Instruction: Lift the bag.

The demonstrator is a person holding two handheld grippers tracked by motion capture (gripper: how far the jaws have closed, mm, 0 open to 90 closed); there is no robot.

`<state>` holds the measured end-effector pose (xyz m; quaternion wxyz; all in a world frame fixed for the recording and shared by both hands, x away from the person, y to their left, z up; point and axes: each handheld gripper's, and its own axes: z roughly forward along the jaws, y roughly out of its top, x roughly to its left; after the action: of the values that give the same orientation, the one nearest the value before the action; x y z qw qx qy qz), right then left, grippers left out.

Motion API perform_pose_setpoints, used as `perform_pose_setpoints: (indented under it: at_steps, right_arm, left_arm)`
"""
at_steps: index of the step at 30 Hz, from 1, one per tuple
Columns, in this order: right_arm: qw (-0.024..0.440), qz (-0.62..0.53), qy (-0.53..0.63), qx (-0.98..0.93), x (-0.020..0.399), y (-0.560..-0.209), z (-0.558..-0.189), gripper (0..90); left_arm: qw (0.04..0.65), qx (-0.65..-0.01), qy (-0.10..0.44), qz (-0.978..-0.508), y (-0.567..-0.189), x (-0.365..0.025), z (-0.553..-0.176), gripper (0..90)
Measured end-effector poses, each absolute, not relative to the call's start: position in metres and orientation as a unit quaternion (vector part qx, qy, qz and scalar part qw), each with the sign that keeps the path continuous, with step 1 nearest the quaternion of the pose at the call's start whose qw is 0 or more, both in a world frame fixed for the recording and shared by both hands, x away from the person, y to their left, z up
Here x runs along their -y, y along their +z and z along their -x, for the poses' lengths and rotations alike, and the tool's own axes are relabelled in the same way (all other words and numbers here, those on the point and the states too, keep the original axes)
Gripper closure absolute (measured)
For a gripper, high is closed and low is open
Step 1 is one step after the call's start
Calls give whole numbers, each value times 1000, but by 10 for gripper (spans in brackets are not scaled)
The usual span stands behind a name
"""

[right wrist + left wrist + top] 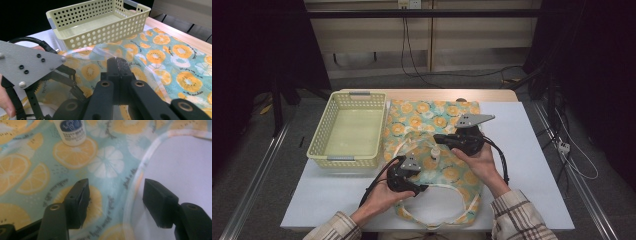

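High view: a thin, soft cloth bag printed with orange slices on pale teal, with pale strap handles (432, 150), lies flat across the white bench (532, 165), just beside an empty pale-yellow perforated plastic basket (347, 131) on its left. A small white bottle with a dark label (435, 151) stands on the cloth between your two grippers. Your left gripper (421, 189) sits low over the bag's near edge; your right gripper (438, 138) is over its middle. Left gripper view: the fingers (77, 202) stand released, straddling the pale piped edge of the bag, cloth under one and bare bench under the other; the bottle is ahead, untouched. Right gripper view: the fingers (119, 72) are clenched together on a translucent pale strap of the bag, lifting it in a loop. Handling, as a judgement: the bag is light, limp and will sag and fold; take it by the piped edge or straps. The bottle may tip if the cloth is pulled.
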<state>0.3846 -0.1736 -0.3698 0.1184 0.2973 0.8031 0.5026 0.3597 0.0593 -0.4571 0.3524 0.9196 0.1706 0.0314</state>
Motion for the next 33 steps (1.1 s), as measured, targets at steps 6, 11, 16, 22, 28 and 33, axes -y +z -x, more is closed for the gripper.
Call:
perform_pose_setpoints:
  at_steps: [6,11,16,22,28,33]
  right_arm:
    - [119,-301,501,-803,175,-371,-386,900]
    - [117,-299,500,-805,172,-372,-385,900]
    - [120,-296,497,-807,173,-372,-385,900]
    - [120,-298,496,-807,173,-373,-385,900]
    - [120,-298,498,-805,173,-373,-386,900]
    - [123,-301,502,-801,177,-371,-387,900]
  left_arm:
    - [360,-181,22,-915,-458,-59,-363,410]
    - [362,-197,12,-911,-457,-65,-374,678]
    - [352,-189,14,-916,-455,-59,-372,838]
    - [358,-205,4,-911,-455,-59,-374,900]
    - [362,-209,4,-909,-453,-60,-372,900]
    - [395,-205,11,-896,-444,-64,-367,900]
